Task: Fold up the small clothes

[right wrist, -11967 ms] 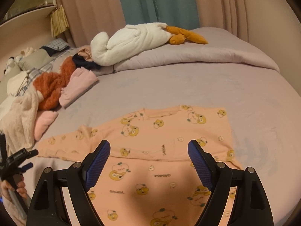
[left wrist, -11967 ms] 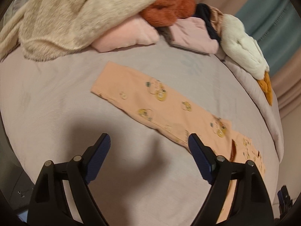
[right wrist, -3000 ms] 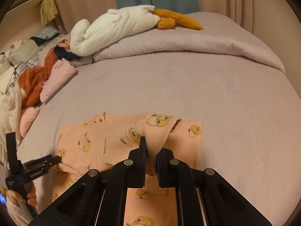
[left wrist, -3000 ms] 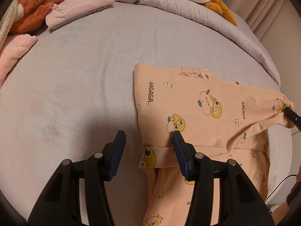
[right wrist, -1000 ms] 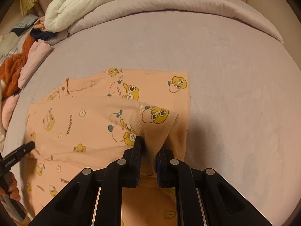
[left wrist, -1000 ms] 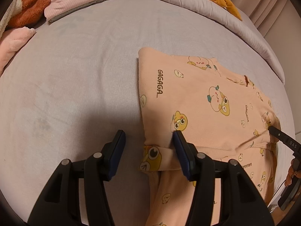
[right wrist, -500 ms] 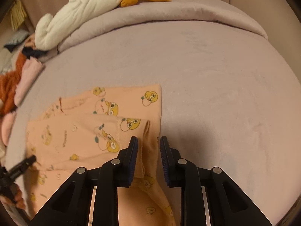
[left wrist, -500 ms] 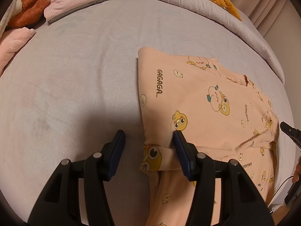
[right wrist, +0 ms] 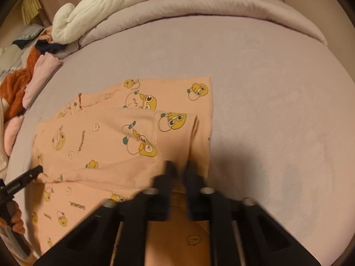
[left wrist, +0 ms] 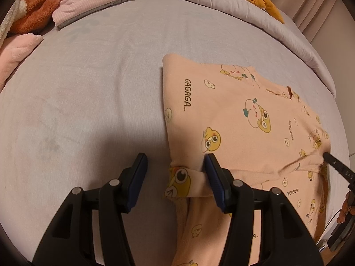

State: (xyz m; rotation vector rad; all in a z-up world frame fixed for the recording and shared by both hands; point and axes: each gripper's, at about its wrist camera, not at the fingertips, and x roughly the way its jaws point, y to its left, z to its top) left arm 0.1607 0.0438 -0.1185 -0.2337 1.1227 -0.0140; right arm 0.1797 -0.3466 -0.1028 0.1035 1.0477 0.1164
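Released, soft peach printed top (right wrist: 124, 137) lies folded on plush bedsheet (left wrist: 88, 88); right claw (right wrist: 180, 170) closed, left claw (left wrist: 175, 177) open.

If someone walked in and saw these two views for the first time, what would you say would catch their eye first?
Most likely the peach cartoon-print top, lying partly folded on the lilac bedsheet and filling the middle of both views. Next, the black left gripper, its blue-padded jaws open over the garment's near corner. At the head of the bed, a white plush toy with orange feet lies on the rolled duvet beside a heap of other clothes.
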